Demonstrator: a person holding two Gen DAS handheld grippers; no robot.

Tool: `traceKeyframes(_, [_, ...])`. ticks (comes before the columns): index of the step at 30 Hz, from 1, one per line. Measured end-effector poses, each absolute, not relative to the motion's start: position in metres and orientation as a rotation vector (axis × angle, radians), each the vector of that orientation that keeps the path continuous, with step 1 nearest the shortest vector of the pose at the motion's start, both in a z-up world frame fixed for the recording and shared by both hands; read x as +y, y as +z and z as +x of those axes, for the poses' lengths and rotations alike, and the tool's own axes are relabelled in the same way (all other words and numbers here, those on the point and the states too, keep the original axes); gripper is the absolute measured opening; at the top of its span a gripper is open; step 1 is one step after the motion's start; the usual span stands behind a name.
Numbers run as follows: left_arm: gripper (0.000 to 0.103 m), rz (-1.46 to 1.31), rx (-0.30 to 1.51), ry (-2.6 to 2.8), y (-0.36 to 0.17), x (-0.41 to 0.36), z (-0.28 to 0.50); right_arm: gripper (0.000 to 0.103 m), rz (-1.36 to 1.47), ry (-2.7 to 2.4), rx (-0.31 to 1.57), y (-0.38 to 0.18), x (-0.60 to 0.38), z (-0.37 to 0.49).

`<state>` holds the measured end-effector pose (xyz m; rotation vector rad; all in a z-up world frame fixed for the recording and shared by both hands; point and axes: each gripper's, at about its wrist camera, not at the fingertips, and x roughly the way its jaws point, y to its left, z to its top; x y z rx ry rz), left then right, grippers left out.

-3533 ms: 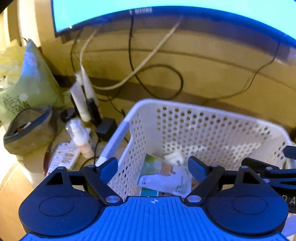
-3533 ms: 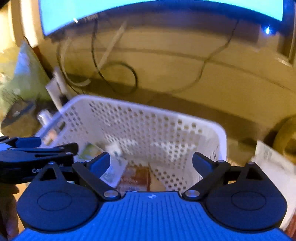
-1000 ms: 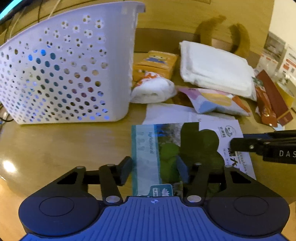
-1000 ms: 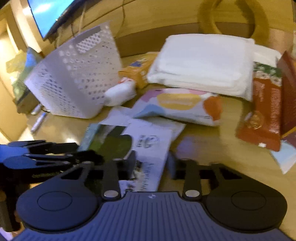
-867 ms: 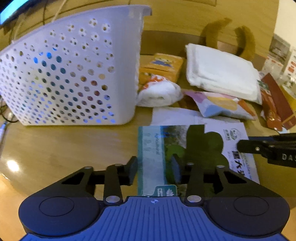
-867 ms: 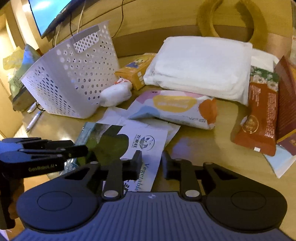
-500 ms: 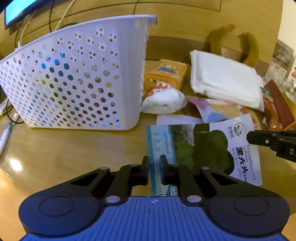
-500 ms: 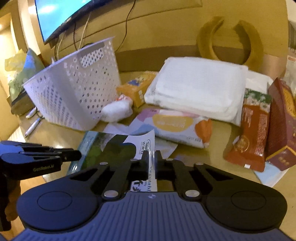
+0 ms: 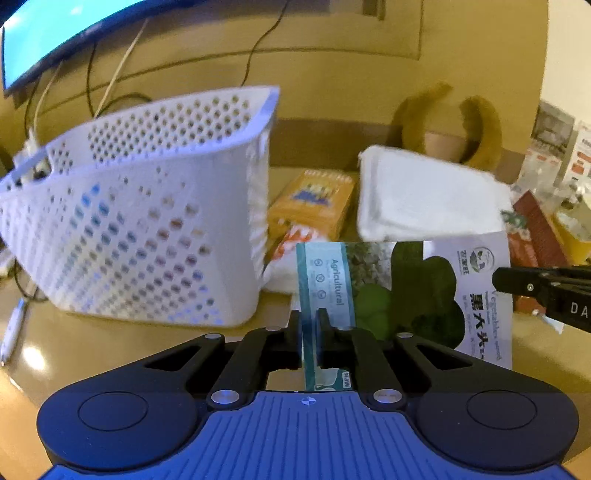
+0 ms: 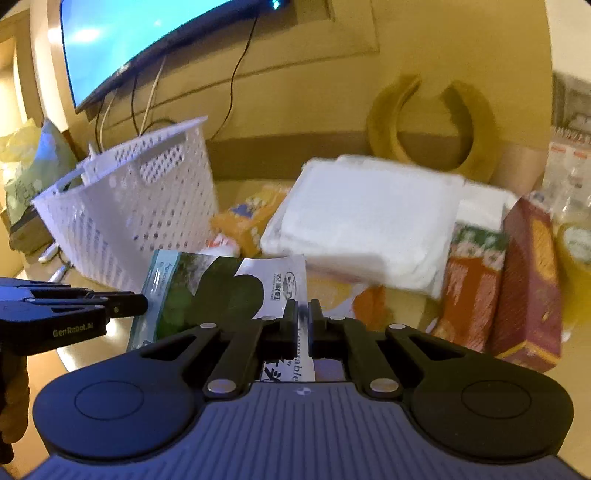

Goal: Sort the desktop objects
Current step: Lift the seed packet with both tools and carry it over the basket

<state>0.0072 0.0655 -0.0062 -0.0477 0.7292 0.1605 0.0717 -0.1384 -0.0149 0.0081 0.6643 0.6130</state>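
The white perforated basket (image 9: 147, 229) is the biggest thing on the bench (image 9: 110, 350) and the fixed mark for everything else. It stands with its open top tipped a little toward the far wall, and through its holes some coloured things show, so it is not empty. The flat vegetable seed packet (image 9: 399, 291) hangs in the air just to the right of the basket's near corner, stretched between the two tools.

The left tool (image 9: 310, 325) is closed tight on the packet's teal edge, the side nearer the basket. The right tool (image 10: 303, 317) is closed tight on the white printed end, the side farther from the basket. Both sets of jaws have just finished closing, with the packet pinched between them.

To carry this well, I would keep both hands level with each other, so the thin packet stays taut and does not buckle or slip. It should rise above the basket's rim before it travels left, then tilt edge-down into the opening.

Room is tight low down. Right of the basket lie an orange carton (image 9: 314, 203), a small white roll (image 9: 284, 266), a folded white cloth (image 10: 365, 221) and red snack packs (image 10: 528, 280), all close together. Left of the basket a pen (image 9: 14, 325) lies on the bench. Above the basket the way looks clear, up to the cables (image 10: 236, 62) hanging from the screen (image 10: 147, 33) behind it.
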Motion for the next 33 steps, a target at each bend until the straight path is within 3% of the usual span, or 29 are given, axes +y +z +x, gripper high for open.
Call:
traceKeyframes(18, [0.002,0.04,0.553,0.12,0.077,0.03,0.031,0.006,0.039,0.557,0.425,0.07,-0.17,0.08])
traceKeyframes(33, [0.004,0.029,0.44,0.274,0.139,0.11,0.018,0.006,0.043,0.677,0.315,0.13,-0.086,0.088])
